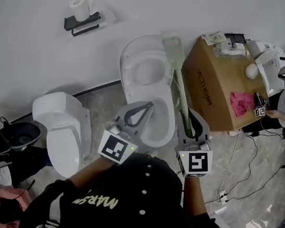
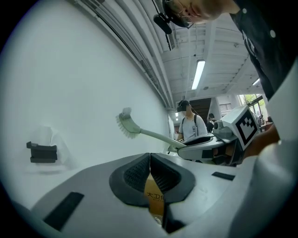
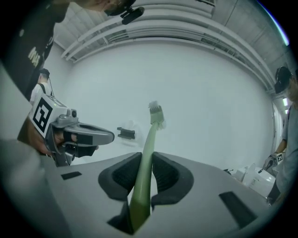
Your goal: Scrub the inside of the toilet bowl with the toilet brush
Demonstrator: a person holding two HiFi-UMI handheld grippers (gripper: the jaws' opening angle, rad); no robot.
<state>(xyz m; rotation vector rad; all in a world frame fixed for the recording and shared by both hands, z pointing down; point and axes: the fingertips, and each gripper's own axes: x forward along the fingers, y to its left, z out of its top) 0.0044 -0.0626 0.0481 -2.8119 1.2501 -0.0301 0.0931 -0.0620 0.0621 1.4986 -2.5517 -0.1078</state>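
Note:
A white toilet [image 1: 133,67] stands against the wall with its lid raised, its bowl [image 1: 158,119] just ahead of me. My right gripper [image 1: 189,118] is shut on the handle of a pale green toilet brush [image 1: 180,87]. The brush head [image 1: 172,42] is raised in the air over the lid, outside the bowl. In the right gripper view the handle [image 3: 144,172] runs up between the jaws to the bristles [image 3: 156,114]. My left gripper [image 1: 150,105] hovers over the bowl's near rim, shut and holding nothing; its pads [image 2: 139,174] meet. The brush head [image 2: 125,124] also shows there.
A second white toilet [image 1: 59,125] stands to the left. A cardboard box [image 1: 214,89] with a pink cloth [image 1: 243,104] sits close on the right. A toilet-paper holder [image 1: 84,17] hangs on the wall. People work at the right edge and lower left; cables [image 1: 240,167] cross the floor.

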